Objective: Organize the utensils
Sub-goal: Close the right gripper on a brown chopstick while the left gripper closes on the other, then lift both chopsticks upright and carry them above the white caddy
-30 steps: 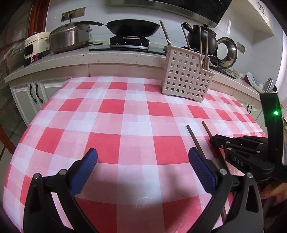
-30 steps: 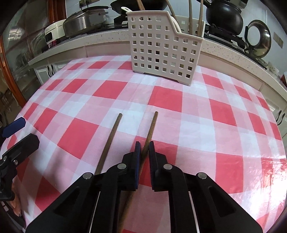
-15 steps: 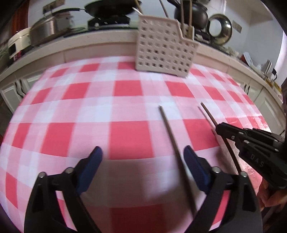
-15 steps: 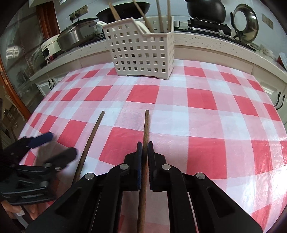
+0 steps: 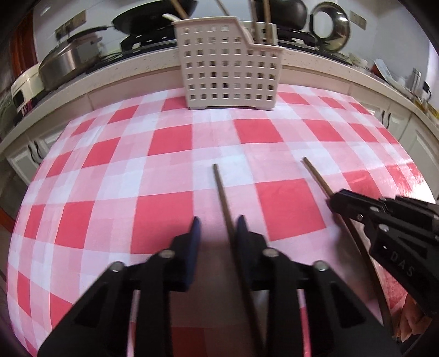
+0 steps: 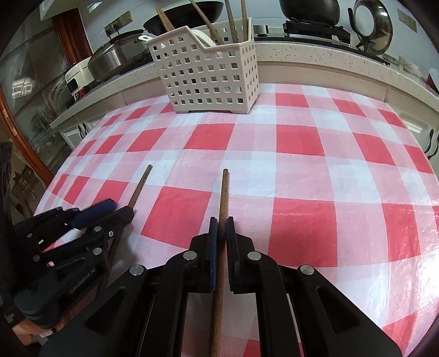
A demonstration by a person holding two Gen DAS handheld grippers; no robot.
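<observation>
Two brown wooden chopsticks lie on the red-and-white checked tablecloth. My left gripper straddles the left chopstick. Its jaws are closing: the stick rests against the right pad, while the left pad stands apart from it. My right gripper is shut on the right chopstick, whose tip sticks out ahead of the pads. The left gripper also shows in the right wrist view, around the other chopstick. A white perforated utensil basket holding several wooden utensils stands at the table's far edge.
Behind the table runs a stone counter with a rice cooker, a steel pot, a black pan and a steel lid. White cabinets stand below it. The right gripper lies close beside my left one.
My left gripper slid right until the left chopstick came between its fingers, and its wide-open jaws narrowed sharply. The right gripper stayed shut on its chopstick and swung a little, with the basket now further left in its view.
</observation>
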